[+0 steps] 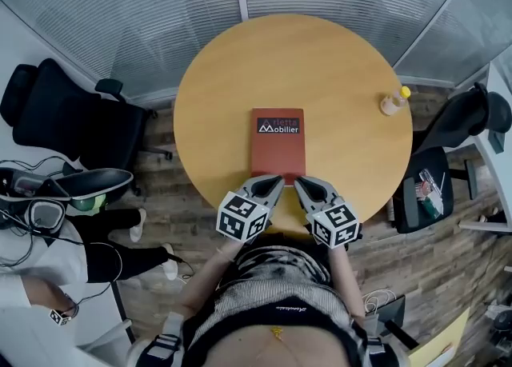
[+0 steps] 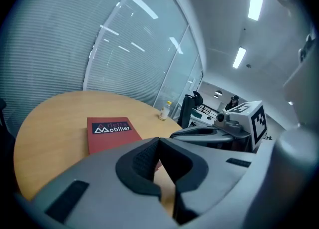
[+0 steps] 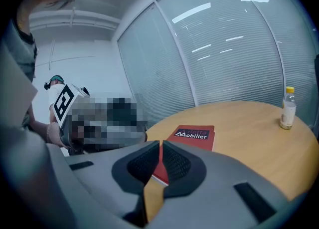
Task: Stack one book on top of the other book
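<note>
A red book [image 1: 278, 145] with a dark title band lies flat in the middle of the round wooden table [image 1: 336, 69]. Only this one cover shows; I cannot tell whether another book lies under it. My left gripper [image 1: 276, 183] and right gripper [image 1: 300, 185] hover side by side just above the book's near edge. In the left gripper view the left gripper [image 2: 158, 140] has its jaws closed tip to tip with nothing between them, and the book [image 2: 109, 133] lies beyond. In the right gripper view the right gripper [image 3: 161, 145] shows only a thin slit, empty, with the book [image 3: 192, 138] behind.
A small bottle with a yellow cap [image 1: 394, 101] stands near the table's right edge. A black office chair [image 1: 64, 109] sits at the left and another chair [image 1: 472, 117] at the right. Blinds cover glass walls behind. A seated person's legs [image 1: 120, 237] show at the lower left.
</note>
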`<action>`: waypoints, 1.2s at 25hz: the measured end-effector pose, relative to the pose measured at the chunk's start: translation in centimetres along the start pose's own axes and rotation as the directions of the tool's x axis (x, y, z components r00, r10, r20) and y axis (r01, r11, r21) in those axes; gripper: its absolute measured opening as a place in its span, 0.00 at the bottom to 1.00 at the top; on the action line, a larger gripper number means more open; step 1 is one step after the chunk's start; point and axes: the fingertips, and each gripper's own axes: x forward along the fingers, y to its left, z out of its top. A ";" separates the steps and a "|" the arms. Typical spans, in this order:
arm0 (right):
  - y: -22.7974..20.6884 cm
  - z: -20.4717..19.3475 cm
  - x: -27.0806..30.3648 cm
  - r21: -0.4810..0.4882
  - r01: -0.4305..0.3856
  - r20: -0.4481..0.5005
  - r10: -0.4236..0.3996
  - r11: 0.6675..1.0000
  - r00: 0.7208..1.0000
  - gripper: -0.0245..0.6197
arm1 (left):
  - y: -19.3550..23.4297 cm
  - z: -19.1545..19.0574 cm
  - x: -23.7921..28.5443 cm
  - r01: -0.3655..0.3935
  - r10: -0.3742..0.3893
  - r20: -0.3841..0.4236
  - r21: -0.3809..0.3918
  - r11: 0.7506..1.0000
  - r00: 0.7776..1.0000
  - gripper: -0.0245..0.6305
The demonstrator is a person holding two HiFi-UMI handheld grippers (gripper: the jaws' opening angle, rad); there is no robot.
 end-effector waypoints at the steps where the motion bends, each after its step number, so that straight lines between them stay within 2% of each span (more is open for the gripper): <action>1: 0.2 0.5 -0.2 -0.004 -0.009 0.024 0.009 1.000 1.000 0.10 | -0.2 0.5 -0.1 0.001 -0.002 0.012 0.024 1.000 1.000 0.07; 7: 2.1 3.4 -1.6 -0.106 -0.042 0.160 0.058 0.994 0.985 0.09 | -1.7 3.6 -1.3 -0.009 -0.005 0.107 0.124 0.992 0.994 0.07; 12: 3.4 6.8 -3.7 -0.214 -0.001 0.214 0.048 0.977 0.976 0.09 | -3.3 6.4 -3.0 -0.034 -0.001 0.189 0.181 0.983 0.982 0.07; 19: 4.6 11.4 -5.6 -0.280 0.062 0.292 0.024 0.958 0.956 0.09 | -4.9 9.8 -4.4 -0.085 0.005 0.259 0.299 0.950 0.966 0.07; 25: 6.1 14.1 -6.7 -0.311 0.085 0.372 0.039 0.947 0.927 0.09 | -6.1 11.7 -5.5 -0.091 -0.012 0.316 0.308 0.947 0.949 0.07; 30: 6.7 14.8 -7.2 -0.311 0.089 0.389 0.041 0.946 0.920 0.09 | -6.7 12.8 -6.6 -0.099 -0.023 0.366 0.309 0.946 0.930 0.07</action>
